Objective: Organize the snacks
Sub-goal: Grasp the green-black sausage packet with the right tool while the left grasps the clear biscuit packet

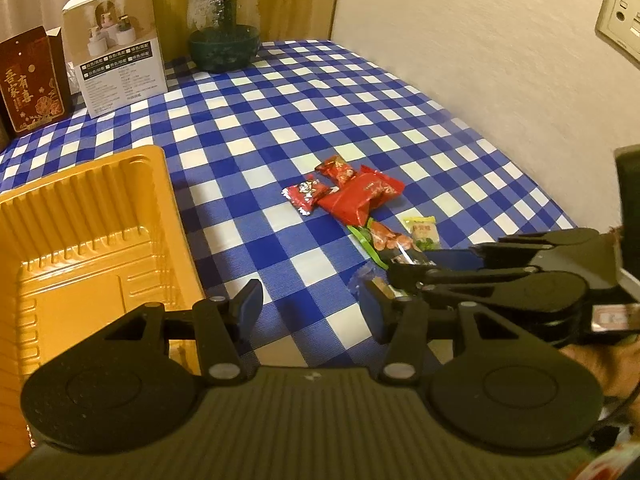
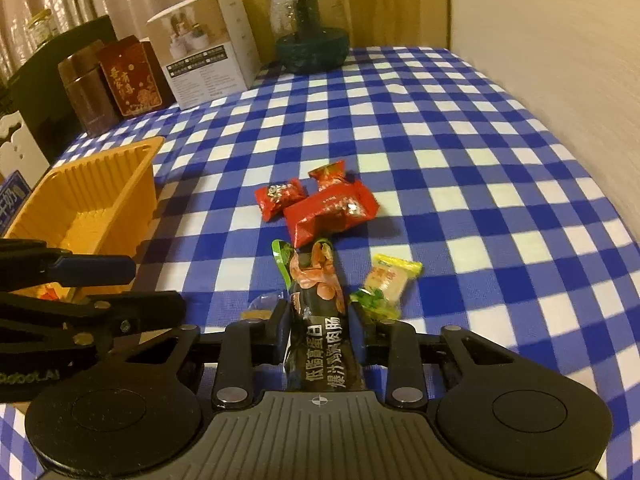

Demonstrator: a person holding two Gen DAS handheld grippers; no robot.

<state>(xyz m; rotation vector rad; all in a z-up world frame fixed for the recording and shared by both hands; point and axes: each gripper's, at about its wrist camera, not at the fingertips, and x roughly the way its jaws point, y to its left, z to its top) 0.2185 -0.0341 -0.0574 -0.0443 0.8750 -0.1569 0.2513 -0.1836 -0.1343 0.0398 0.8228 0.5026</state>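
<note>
A long black sausage packet (image 2: 320,312) lies on the checked cloth, and my right gripper (image 2: 318,336) is shut on its near half. In the left wrist view that gripper (image 1: 416,268) reaches in from the right over the same packet (image 1: 390,240). Beyond it lie a large red packet (image 2: 332,212) and two small red candies (image 2: 280,196) (image 2: 328,174). A yellow packet (image 2: 390,280) rests just right of the sausage. My left gripper (image 1: 312,300) hangs open over bare cloth, beside the yellow plastic tray (image 1: 100,188).
A white carton (image 1: 120,60), a red box (image 1: 32,80) and a glass jar with a green base (image 1: 224,28) stand along the back edge. A brown tin (image 2: 84,92) is at back left. The wall, with a socket (image 1: 620,20), borders the table's right side.
</note>
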